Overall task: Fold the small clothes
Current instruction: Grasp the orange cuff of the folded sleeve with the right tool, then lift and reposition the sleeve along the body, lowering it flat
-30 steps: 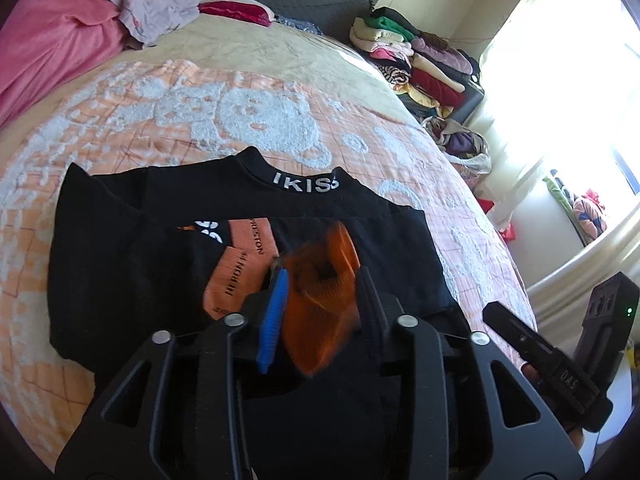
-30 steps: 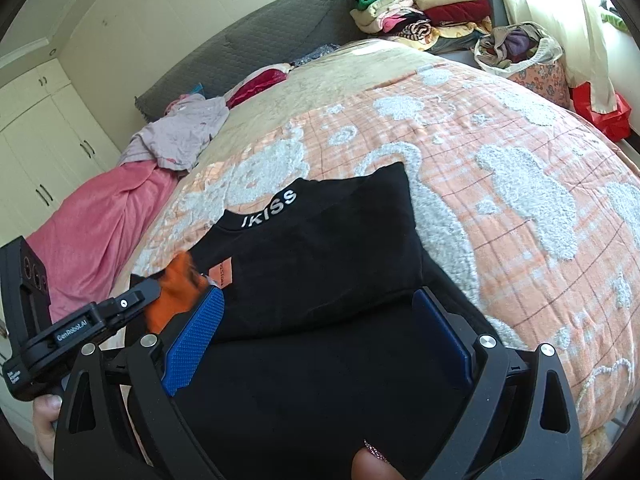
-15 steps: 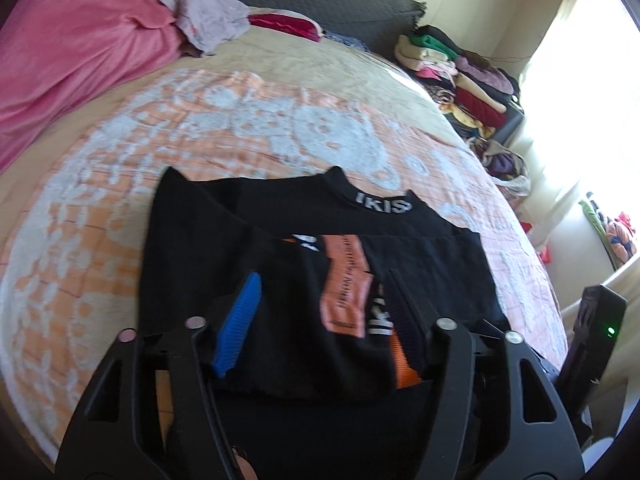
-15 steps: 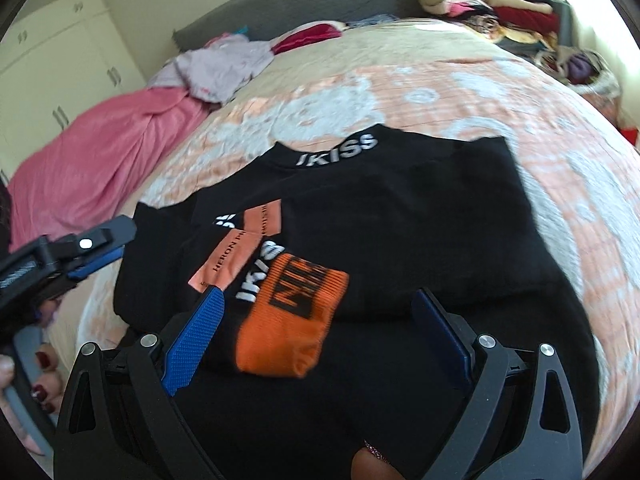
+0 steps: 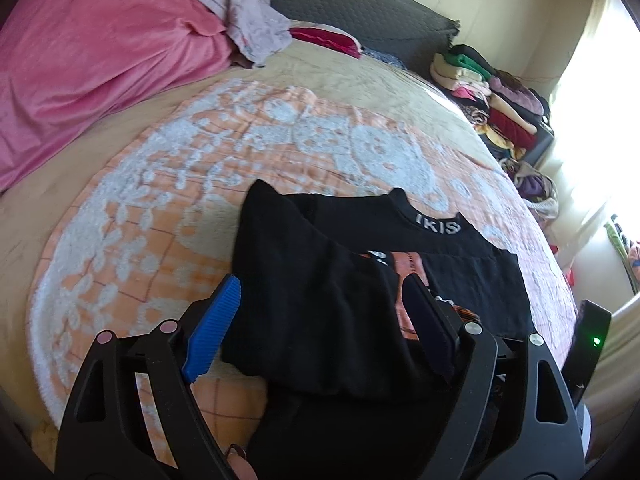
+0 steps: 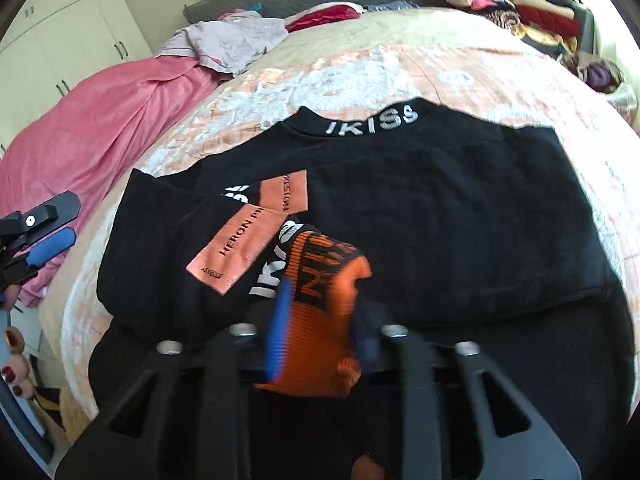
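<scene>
A black sweater (image 6: 440, 208) with a white "IKISS" collar lies partly folded on the bed; it also shows in the left wrist view (image 5: 320, 280). Its left sleeve is folded across the body, showing orange patches (image 6: 240, 256) and an orange cuff (image 6: 324, 320). My right gripper (image 6: 320, 320) is shut on the orange cuff at the sweater's near edge. My left gripper (image 5: 320, 320) is open and empty, its fingers either side of the folded left side of the sweater. The left gripper also shows at the left edge of the right wrist view (image 6: 44, 240).
The bed has an orange and white bedspread (image 5: 180, 200). A pink blanket (image 5: 80, 72) and a lilac garment (image 5: 256, 28) lie at the far left. Stacked folded clothes (image 5: 492, 96) stand at the far right by a bright window.
My left gripper let go of the orange cuff, opened and moved left. My right gripper, open before, has closed on the cuff.
</scene>
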A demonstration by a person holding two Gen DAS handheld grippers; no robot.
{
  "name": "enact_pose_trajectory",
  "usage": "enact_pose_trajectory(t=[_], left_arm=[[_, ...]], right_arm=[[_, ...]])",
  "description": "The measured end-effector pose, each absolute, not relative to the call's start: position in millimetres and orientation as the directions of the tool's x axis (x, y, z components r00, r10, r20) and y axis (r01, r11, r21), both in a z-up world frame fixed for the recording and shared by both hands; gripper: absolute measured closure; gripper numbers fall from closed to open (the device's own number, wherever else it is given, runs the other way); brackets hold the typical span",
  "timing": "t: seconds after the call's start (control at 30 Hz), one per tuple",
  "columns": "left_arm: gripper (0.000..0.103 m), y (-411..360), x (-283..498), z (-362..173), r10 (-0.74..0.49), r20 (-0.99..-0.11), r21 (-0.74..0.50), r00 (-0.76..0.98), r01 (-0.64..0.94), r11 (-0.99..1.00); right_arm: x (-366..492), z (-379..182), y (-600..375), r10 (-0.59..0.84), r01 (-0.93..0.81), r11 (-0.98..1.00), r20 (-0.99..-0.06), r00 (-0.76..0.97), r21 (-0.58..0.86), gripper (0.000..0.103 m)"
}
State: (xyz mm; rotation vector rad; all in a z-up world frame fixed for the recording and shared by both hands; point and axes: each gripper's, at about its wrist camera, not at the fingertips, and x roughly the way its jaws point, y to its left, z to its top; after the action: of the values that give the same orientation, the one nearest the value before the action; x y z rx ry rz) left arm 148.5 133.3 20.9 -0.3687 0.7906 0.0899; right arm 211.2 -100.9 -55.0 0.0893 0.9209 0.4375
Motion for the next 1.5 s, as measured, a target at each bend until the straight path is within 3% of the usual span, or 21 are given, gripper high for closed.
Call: enact_pose_trajectory(t=[0.27, 0.5, 0.87, 1.5], left_arm=[[0.027, 150, 143, 19, -0.034, -0.712, -0.300, 0.701, -0.260, 0.918], [0.027, 152, 141, 21, -0.033, -0.711, -0.301, 0.702, -0.263, 0.917], [0.027, 145, 140, 19, -0.038, -0.717, -0.293, 0.696, -0.252, 0.922], [0.027, 121, 153, 17, -0.053, -0.728, -0.255, 0.683, -0.199, 0.946]], right_arm=[[202, -6, -105, 0.466, -0.399, 0.879, -0.645, 0.606, 0.260, 0.095], [212, 30, -117, 0.433, -0.403, 0.895, -0.595, 0.678, 0.191, 0.095], [225, 22, -164, 0.300, -0.276, 0.952, -0.607, 0.736, 0.135, 0.096], [231, 3, -194, 0.226, -0.180, 0.974, -0.636, 0.738, 0.136, 0.095]])
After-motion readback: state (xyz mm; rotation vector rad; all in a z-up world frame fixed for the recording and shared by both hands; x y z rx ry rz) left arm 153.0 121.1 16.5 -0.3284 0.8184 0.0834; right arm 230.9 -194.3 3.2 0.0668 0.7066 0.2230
